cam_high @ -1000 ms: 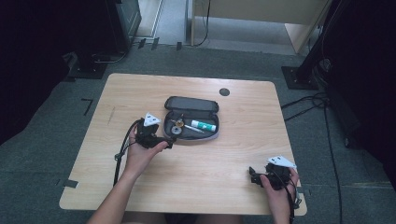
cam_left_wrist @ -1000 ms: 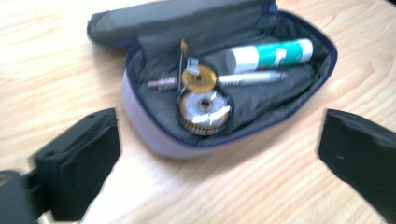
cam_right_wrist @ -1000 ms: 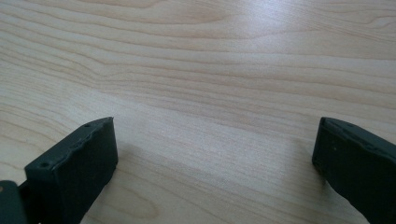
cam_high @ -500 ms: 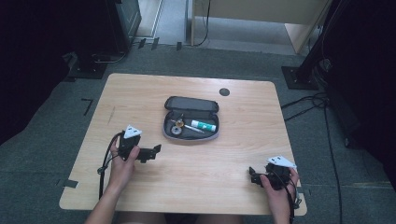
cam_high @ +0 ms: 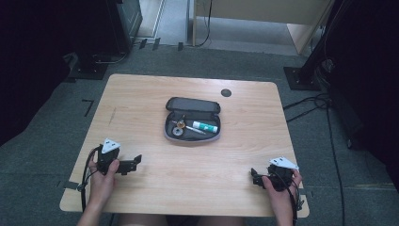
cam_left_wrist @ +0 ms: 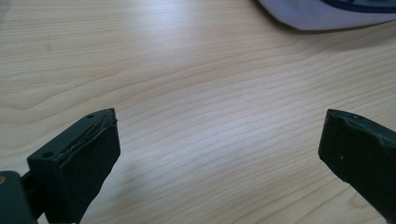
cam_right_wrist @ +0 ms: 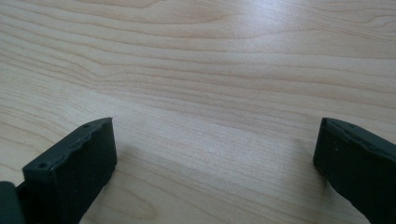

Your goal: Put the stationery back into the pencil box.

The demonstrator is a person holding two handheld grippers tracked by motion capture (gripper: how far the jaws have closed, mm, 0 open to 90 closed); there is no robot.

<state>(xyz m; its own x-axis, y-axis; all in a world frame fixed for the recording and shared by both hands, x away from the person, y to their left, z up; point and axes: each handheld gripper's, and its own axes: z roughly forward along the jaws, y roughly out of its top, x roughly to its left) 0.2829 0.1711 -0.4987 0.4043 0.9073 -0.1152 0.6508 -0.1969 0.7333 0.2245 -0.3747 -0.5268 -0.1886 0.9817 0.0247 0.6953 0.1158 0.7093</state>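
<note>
An open dark pencil case lies mid-table with its lid folded back. Inside it are a white glue stick with a green cap, a small round metal piece and a thin pen-like item. My left gripper rests low on the table's front left, jaws wide apart and empty; its own view has bare wood between the jaws and the case's pale edge at the top. My right gripper sits at the front right, also open and empty.
The wooden table has a black round grommet near its back edge. Dark stands and cables crowd the grey floor around it. Both forearms enter from the bottom edge.
My left gripper has drawn back from the case's left end toward the table's front left corner. The right gripper has stayed put.
</note>
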